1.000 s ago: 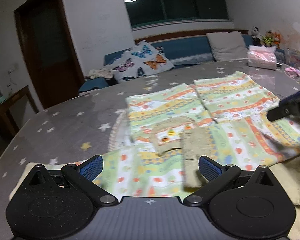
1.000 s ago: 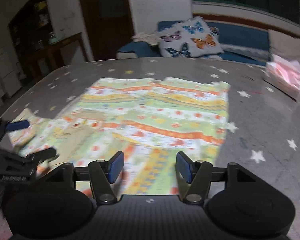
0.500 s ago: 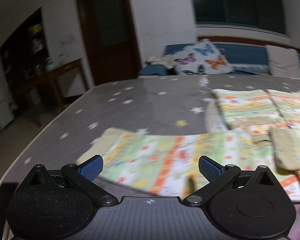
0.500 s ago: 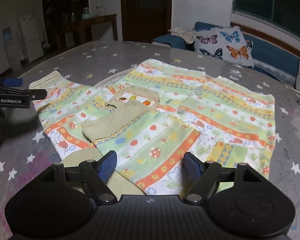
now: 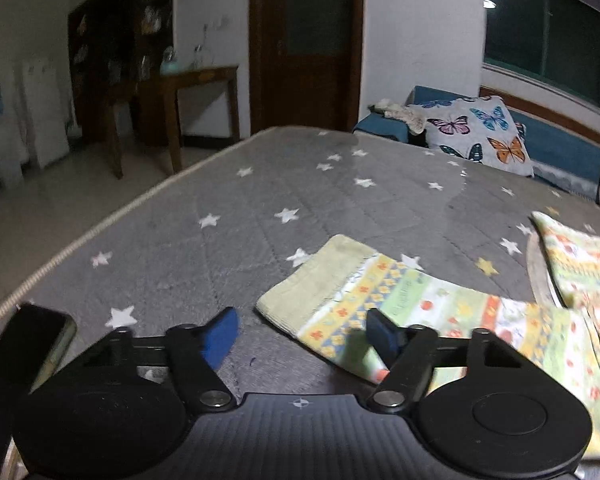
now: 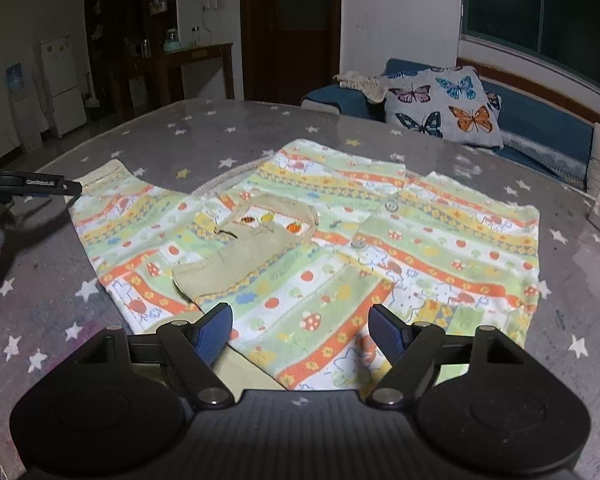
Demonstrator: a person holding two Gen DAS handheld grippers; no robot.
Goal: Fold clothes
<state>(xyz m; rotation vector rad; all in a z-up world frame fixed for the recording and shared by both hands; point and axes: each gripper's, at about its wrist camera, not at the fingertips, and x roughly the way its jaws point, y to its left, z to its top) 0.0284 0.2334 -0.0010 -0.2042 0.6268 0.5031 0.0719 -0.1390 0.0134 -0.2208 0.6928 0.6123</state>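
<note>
Starred bedcover [image 6: 260,128] bears patterned shirt [image 6: 340,240]; sleeve [image 5: 360,296] outstretched.

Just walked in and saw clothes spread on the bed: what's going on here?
A person with a claw in each hand is folding a patterned child's shirt lying flat on the star-print bed cover. The left claw is closing at the cuff of one sleeve, the pads not yet pressing it. The right claw hovers open over the shirt's near edge, holding nothing. No fold shows yet.

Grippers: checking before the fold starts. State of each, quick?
Left gripper: jaws closing around the sleeve cuff, not yet gripping.
Right gripper: open above the shirt, holding nothing.
</note>
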